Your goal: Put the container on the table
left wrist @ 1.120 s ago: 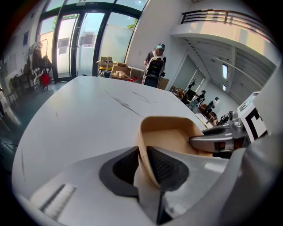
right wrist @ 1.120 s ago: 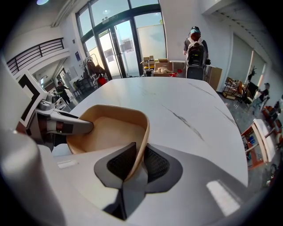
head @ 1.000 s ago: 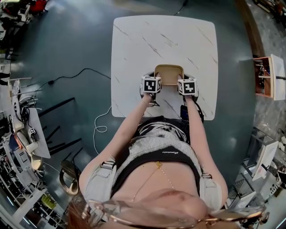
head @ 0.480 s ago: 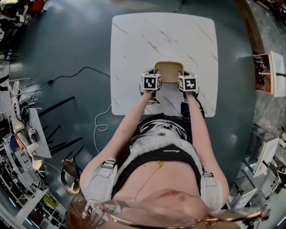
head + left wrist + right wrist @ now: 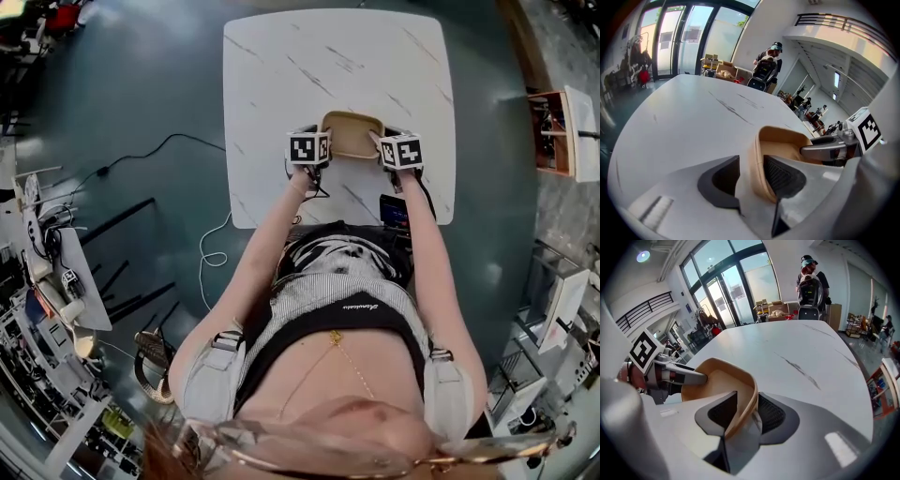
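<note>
A tan, empty, open container [image 5: 352, 134] sits over the near-middle of the white marble table [image 5: 281, 66]. My left gripper [image 5: 324, 142] is shut on its left wall and my right gripper [image 5: 382, 143] on its right wall. In the left gripper view the tan container [image 5: 783, 140] has its rim pinched in my left gripper [image 5: 752, 176], with the right gripper's finger [image 5: 825, 149] across from it. The right gripper view shows my right gripper [image 5: 746, 412] clamping the container [image 5: 717, 380] wall. Whether the container's base touches the tabletop cannot be told.
A dark phone-like device [image 5: 394, 210] lies at the table's near edge by my right arm. A white cable [image 5: 208, 261] trails on the floor at the left, and a wooden shelf unit [image 5: 561, 148] stands to the right. People stand beyond the table [image 5: 812, 284].
Both grippers have carried the container farther from the body, toward the table's middle. Both grips are unchanged.
</note>
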Demonstrator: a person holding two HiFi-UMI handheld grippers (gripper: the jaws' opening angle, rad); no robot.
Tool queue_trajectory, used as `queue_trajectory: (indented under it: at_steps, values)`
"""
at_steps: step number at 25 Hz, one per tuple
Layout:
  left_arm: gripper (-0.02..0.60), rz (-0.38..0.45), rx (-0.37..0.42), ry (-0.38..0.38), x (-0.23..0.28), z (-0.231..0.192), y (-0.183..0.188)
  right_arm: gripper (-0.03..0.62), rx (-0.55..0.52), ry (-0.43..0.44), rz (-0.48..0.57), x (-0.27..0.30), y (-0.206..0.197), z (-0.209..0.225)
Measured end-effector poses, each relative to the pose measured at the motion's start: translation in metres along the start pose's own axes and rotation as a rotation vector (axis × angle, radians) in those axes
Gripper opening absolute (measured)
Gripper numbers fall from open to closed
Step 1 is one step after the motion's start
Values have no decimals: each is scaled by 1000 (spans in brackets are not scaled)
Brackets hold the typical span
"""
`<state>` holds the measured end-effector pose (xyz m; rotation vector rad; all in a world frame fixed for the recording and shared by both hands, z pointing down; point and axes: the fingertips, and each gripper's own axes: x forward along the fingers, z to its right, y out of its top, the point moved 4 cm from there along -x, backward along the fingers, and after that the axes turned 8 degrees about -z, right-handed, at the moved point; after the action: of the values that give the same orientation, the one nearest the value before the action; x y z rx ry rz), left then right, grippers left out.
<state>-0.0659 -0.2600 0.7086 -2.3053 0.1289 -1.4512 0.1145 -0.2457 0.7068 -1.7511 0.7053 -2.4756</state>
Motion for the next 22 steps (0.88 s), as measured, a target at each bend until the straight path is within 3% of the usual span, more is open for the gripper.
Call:
queue_trajectory:
  at_steps: [6,13,22]
  values:
    - [181,47,3,-21,-12,0,6,200,-2,8,50,-10,3,0]
    - [193,114,97,6,-44,13,21,215,-37,12,117,-32,11,-4]
    - [193,172,141,-26,-66,34,29,227,-83,9,156,-51,20,-20]
